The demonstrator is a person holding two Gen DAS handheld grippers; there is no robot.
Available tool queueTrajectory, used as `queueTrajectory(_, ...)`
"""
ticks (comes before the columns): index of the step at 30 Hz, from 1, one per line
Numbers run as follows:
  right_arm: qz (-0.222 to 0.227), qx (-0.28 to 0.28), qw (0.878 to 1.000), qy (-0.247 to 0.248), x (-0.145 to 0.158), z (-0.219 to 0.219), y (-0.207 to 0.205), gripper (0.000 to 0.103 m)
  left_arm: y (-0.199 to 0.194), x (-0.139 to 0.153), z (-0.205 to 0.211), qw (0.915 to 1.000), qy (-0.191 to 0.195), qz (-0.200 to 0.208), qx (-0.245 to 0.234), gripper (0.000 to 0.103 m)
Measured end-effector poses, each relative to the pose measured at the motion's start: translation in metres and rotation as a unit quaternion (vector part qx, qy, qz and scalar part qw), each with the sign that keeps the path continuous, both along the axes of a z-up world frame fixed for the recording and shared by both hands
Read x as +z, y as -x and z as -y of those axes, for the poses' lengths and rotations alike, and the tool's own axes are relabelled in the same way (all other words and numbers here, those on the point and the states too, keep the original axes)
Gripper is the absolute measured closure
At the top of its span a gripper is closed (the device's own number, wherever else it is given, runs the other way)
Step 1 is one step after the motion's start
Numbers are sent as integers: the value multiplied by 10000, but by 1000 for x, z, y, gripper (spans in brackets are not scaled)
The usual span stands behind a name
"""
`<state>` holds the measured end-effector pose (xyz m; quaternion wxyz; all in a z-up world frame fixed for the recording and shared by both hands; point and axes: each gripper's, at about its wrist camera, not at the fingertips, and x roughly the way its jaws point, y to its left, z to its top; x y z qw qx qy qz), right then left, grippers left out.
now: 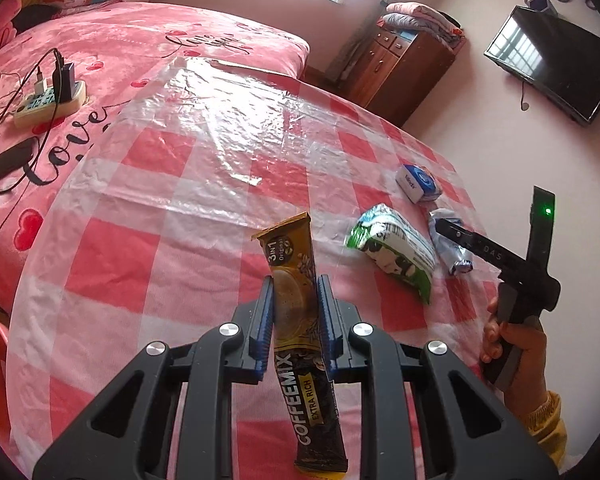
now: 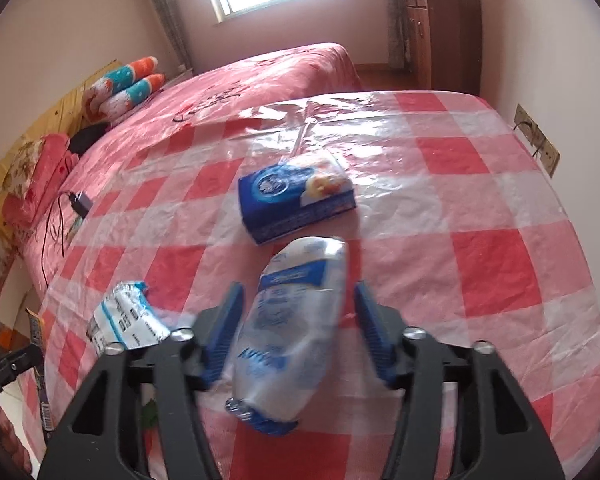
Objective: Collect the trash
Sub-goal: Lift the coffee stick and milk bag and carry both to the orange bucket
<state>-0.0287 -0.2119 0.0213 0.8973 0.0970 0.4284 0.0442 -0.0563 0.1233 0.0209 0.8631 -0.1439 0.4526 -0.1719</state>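
My left gripper (image 1: 295,280) is shut on a gold and black coffee-mix sachet (image 1: 296,256), which stands upright between the blue pads above the checked tablecloth (image 1: 160,240). To its right lie a green and white milk carton (image 1: 396,252), a blue and white box (image 1: 416,182) and a crushed clear bottle (image 1: 454,258). In the right wrist view that bottle (image 2: 296,320) lies lengthwise between the fingers of my right gripper (image 2: 299,286). The jaws are apart, with a gap at the right pad. The box (image 2: 296,200) sits just beyond, the carton (image 2: 126,320) to the left.
A pink bed (image 1: 120,48) adjoins the table's far side and carries a power strip with chargers (image 1: 50,100) and cables. A wooden cabinet (image 1: 400,68) and a wall-mounted TV (image 1: 552,64) are at the right. A hand in a yellow sleeve (image 1: 520,360) holds the right gripper.
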Motion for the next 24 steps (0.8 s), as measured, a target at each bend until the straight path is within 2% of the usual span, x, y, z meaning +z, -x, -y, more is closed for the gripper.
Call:
queueTrajectory(8,-134,5,9971,749,-2,-20,3,35,22,-4,-4,9999,79,-58,-64,80)
queueTrajectory(11,-153,-92,9958,899,-3,-20,6,41,28,-4,-4,9999,106,-56,-82,80)
queueTrajectory(16,-111,-143,9963,838,-3,-16,16,42,40,-4,-9,9999,151,-34,-53,80)
queueTrajectory(24,9,-368,9988,313,0,0,44,42,52,-4,-20,9995,296,44,16,80)
